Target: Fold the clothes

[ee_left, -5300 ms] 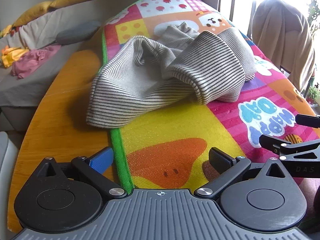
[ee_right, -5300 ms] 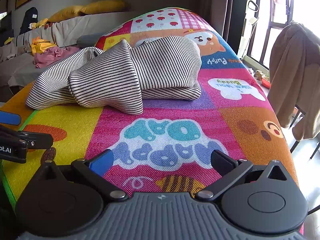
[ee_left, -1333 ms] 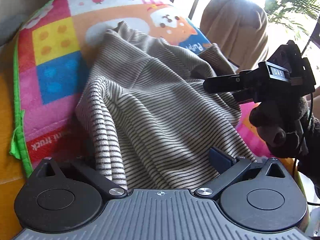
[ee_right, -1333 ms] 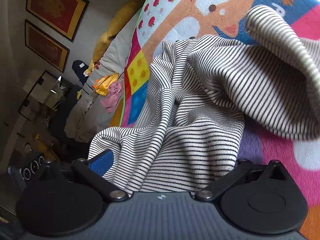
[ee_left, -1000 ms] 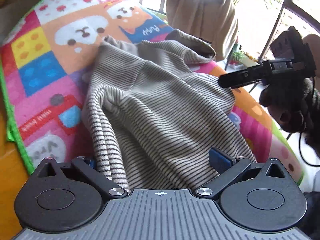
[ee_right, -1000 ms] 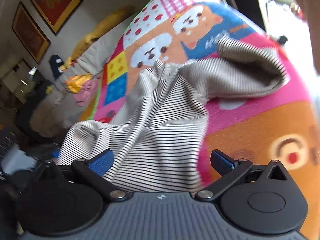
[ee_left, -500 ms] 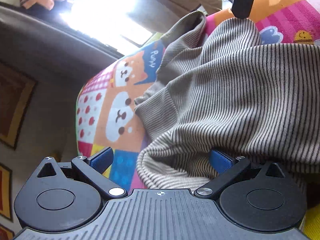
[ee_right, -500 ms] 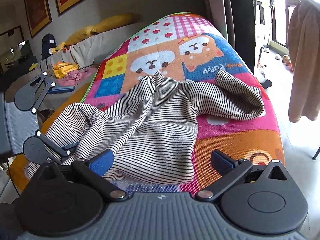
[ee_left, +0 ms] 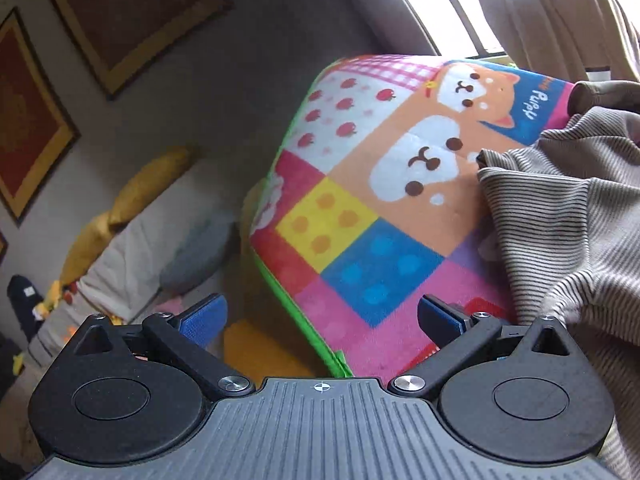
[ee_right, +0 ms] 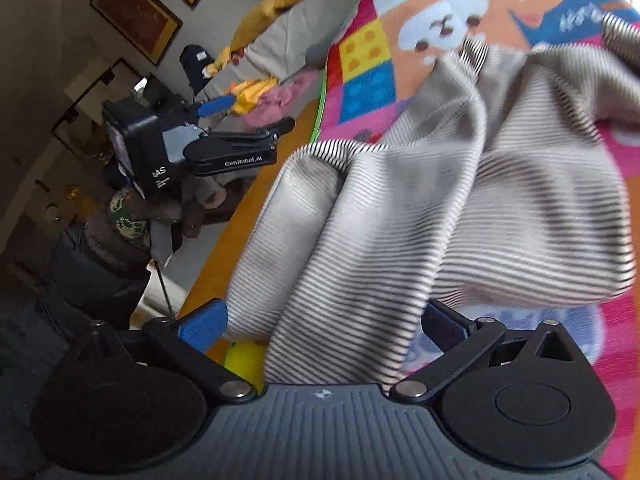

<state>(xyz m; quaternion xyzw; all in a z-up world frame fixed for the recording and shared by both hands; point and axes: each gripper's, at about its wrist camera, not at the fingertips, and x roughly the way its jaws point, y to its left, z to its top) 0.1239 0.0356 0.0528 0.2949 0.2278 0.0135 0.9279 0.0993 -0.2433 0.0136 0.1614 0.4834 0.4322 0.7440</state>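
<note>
A grey striped garment [ee_left: 568, 232] lies rumpled on the colourful cartoon mat [ee_left: 360, 248]. In the left wrist view it fills the right side, beside my left gripper [ee_left: 320, 316], which is open and empty over the mat's left edge. In the right wrist view the garment [ee_right: 460, 208] runs between the blue-padded fingers of my right gripper [ee_right: 324, 320]; the jaws stand wide apart with cloth between them. My left gripper [ee_right: 240, 128] also shows at the left there, off the table's side and apart from the cloth.
The mat covers an orange wooden table [ee_right: 224, 264]. A sofa with yellow cushions [ee_left: 148, 184] and loose clothes [ee_right: 264, 96] stands to the left. Framed pictures [ee_left: 132, 12] hang on the wall. A beige cloth [ee_left: 560, 12] hangs by the window at the far right.
My left gripper has let the garment go and swung left, off the table's side. My right gripper has moved forward into the cloth, which now lies between its fingers.
</note>
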